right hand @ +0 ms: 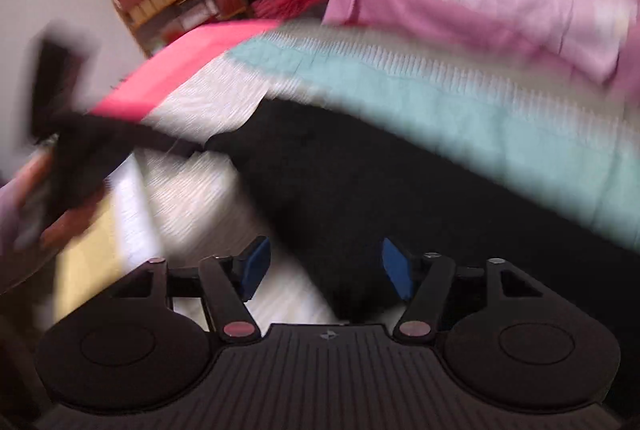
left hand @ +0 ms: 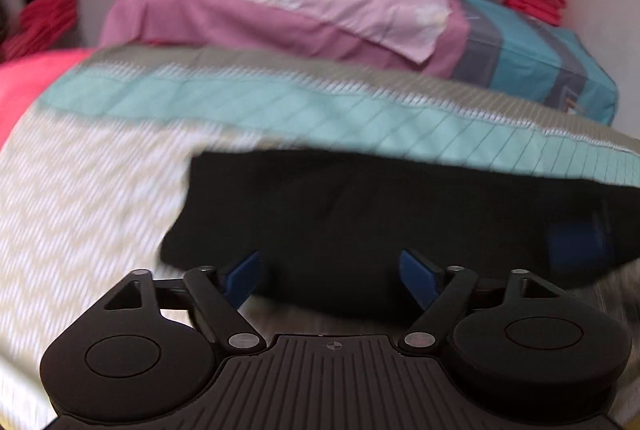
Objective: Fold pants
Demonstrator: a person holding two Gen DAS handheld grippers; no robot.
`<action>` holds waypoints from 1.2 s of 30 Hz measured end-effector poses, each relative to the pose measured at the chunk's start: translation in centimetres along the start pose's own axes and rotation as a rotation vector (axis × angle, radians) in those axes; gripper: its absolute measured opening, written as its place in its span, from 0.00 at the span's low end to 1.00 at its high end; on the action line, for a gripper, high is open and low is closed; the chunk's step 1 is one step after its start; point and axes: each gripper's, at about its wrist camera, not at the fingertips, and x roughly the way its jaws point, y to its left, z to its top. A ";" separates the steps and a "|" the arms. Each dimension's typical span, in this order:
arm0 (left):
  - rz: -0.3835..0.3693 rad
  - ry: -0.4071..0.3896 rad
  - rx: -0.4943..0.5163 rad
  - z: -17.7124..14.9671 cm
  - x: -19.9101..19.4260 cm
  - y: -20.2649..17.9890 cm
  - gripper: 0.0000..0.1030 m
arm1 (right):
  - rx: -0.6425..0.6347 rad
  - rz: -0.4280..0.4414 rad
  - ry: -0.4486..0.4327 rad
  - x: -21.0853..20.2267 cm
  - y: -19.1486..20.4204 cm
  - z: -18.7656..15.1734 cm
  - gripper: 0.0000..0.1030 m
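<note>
Black pants (left hand: 380,213) spread on bedspread (left hand: 100,189), 12 o'clock of left gripper (left hand: 330,276) and right gripper (right hand: 324,268); both jaws held wide, nothing gripped.

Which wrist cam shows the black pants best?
Left wrist: the black pants appear as a nearly whole folded block on the bedspread, only mildly blurred. Right wrist shows them heavily motion-smeared, their right side running out of frame.
</note>
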 end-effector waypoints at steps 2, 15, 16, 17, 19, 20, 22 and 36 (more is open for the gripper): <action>-0.052 0.026 0.025 2.1 2.8 -1.4 1.00 | 0.029 0.002 0.008 0.3 0.5 -3.1 0.66; -0.061 0.184 -0.013 3.0 10.4 -3.5 1.00 | 0.159 0.271 -0.094 4.5 -1.7 -4.5 0.73; -0.057 0.185 -0.005 3.0 10.5 -3.7 1.00 | 0.158 0.289 -0.090 4.3 -2.1 -4.3 0.71; -0.054 0.184 0.002 2.9 10.6 -3.9 1.00 | 0.177 0.244 -0.132 4.0 -2.8 -3.9 0.70; -0.043 0.182 0.010 2.9 10.9 -4.2 1.00 | 0.301 0.177 -0.221 3.8 -4.9 -3.3 0.64; -0.039 0.181 0.010 2.9 11.1 -4.3 1.00 | 0.345 0.201 -0.225 4.1 -5.5 -3.2 0.64; -0.033 0.182 0.012 2.9 11.2 -4.7 1.00 | 0.273 0.233 -0.116 4.9 -4.5 -3.0 0.66; 0.011 0.165 0.048 2.2 11.2 -5.4 1.00 | 0.718 -0.115 -0.516 -13.8 -20.3 -10.7 0.22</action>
